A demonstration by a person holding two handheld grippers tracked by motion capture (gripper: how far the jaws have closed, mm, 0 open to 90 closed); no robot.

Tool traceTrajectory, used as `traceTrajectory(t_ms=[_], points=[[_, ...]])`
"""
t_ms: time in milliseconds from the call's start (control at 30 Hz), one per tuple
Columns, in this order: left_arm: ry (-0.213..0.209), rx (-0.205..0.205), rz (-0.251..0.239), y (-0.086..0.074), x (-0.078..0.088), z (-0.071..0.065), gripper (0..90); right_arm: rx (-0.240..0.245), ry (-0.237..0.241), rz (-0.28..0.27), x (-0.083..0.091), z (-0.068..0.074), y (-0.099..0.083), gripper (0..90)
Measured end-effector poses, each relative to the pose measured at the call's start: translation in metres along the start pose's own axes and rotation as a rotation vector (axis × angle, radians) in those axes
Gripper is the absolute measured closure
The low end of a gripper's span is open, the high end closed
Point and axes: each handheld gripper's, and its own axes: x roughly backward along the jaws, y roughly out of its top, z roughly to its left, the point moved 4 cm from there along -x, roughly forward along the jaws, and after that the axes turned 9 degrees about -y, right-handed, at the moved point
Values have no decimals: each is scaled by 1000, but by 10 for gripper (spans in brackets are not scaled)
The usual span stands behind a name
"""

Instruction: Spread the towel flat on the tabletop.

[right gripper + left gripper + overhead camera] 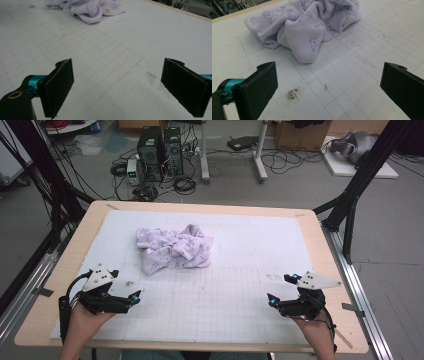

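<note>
Nothing is started yet, I'd judge: my left gripper point(129, 296) at seven o'clock and right gripper point(281, 290) at five both gape wide and empty, while the crumpled lilac cloth point(174, 248) lies untouched toward eleven o'clock on the white mat point(250, 250).

Crumpled pale-lilac terry cloth w/ small printed figures point(174, 248) lies bunched in a loose heap on the white gridded mat, toward the far-left-centre of the table. Stitched hem edges fold outward; a small white label shows at one side, prob. a care tag. Nothing touches it.
</note>
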Motion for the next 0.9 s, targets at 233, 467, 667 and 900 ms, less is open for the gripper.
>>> traceTrajectory(t_ms=[233, 467, 667, 900], points=[[-3, -1, 9, 2, -2, 1, 18, -7, -3, -2, -1, -4, -1, 103], [-13, 0, 11, 4, -5, -1, 18, -4, 6, 0, -2, -1, -2, 104], [-18, -3, 8, 6, -5, -3, 18, -2, 8, -6, 0, 0, 1, 104], [-30, -5, 11, 10, -7, -2, 20, 4, 23, -5, -7, 1, 12, 104]])
